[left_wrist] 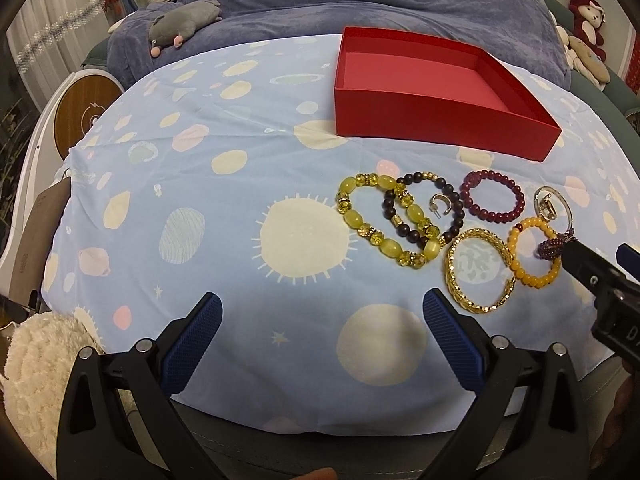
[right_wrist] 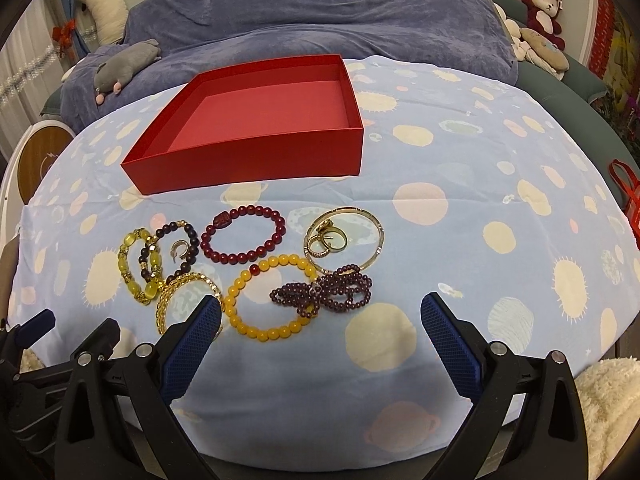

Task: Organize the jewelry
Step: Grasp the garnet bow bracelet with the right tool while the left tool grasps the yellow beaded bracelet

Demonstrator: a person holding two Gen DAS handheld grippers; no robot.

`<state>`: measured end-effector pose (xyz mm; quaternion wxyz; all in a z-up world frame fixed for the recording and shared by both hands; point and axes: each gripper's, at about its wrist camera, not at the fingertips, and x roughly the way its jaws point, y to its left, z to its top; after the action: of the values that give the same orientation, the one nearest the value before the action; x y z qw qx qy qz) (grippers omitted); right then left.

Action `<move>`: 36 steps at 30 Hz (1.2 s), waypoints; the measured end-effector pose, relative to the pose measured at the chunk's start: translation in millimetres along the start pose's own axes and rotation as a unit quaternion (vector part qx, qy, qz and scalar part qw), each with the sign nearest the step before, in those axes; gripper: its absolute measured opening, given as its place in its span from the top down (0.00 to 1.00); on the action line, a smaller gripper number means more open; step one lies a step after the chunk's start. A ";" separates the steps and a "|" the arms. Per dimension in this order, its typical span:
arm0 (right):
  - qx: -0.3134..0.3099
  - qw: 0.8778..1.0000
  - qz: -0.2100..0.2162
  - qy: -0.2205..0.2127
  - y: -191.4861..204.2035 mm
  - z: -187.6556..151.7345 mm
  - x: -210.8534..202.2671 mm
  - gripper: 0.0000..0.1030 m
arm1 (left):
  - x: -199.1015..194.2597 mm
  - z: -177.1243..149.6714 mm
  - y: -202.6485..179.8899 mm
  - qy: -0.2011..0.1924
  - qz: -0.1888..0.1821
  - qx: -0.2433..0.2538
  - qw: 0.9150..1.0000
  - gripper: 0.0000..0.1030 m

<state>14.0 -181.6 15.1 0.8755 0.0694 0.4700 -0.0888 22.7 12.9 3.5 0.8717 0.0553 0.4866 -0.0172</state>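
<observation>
An empty red box [left_wrist: 440, 110] [right_wrist: 256, 160] stands on the blue spotted cloth. Several bracelets lie in front of it: a yellow-green bead bracelet [left_wrist: 362, 222] [right_wrist: 124, 266], a dark bead bracelet [left_wrist: 458, 216] [right_wrist: 194, 242], a dark red one [left_wrist: 516, 200] [right_wrist: 276, 232], an orange one [left_wrist: 516, 264] [right_wrist: 240, 320], a gold chain bangle [left_wrist: 454, 280] [right_wrist: 166, 300], a purple bead strand [right_wrist: 344, 294], a thin gold bangle [right_wrist: 378, 236] with rings [right_wrist: 326, 240] inside. My left gripper [left_wrist: 322, 314] is open, left of the pile. My right gripper [right_wrist: 320, 314] is open, its fingers straddling the purple strand and orange bracelet.
A grey plush [left_wrist: 182, 24] [right_wrist: 124, 68] lies on the dark blue blanket [right_wrist: 320, 20] behind the box. Stuffed toys [right_wrist: 540, 4] sit at the back right. A round wooden disc [left_wrist: 80, 114] is off the left edge. A fluffy cream fabric [left_wrist: 40, 364] lies near the front.
</observation>
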 end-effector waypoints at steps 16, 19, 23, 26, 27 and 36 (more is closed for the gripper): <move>-0.002 1.000 0.018 0.025 7.0 7.1 25.7 0.25 | 10.0 7.2 3.2 0.007 0.012 0.014 1.000 0.07; 0.002 0.999 0.019 0.028 5.1 6.3 28.0 0.31 | 13.1 6.1 4.1 0.020 -0.003 0.007 1.000 0.07; 0.009 0.999 0.021 0.032 0.9 5.9 30.2 0.36 | 15.6 3.1 -0.3 0.024 -0.004 0.028 0.999 0.07; 0.012 0.999 0.022 0.033 -1.1 4.5 30.7 0.42 | 15.8 0.7 -4.8 0.024 -0.006 0.043 0.999 0.07; 0.012 0.999 0.023 0.034 -1.4 4.1 30.8 0.45 | 14.1 0.1 -5.8 0.019 -0.004 0.044 0.999 0.07; 0.026 0.999 0.026 0.034 -10.2 -0.8 26.0 0.66 | 9.6 12.3 -1.6 0.006 -0.022 0.023 0.999 0.07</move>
<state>25.1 -193.8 -7.4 0.8590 0.1068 0.4949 -0.0758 38.0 10.2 1.6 0.8664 0.0648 0.4928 -0.0474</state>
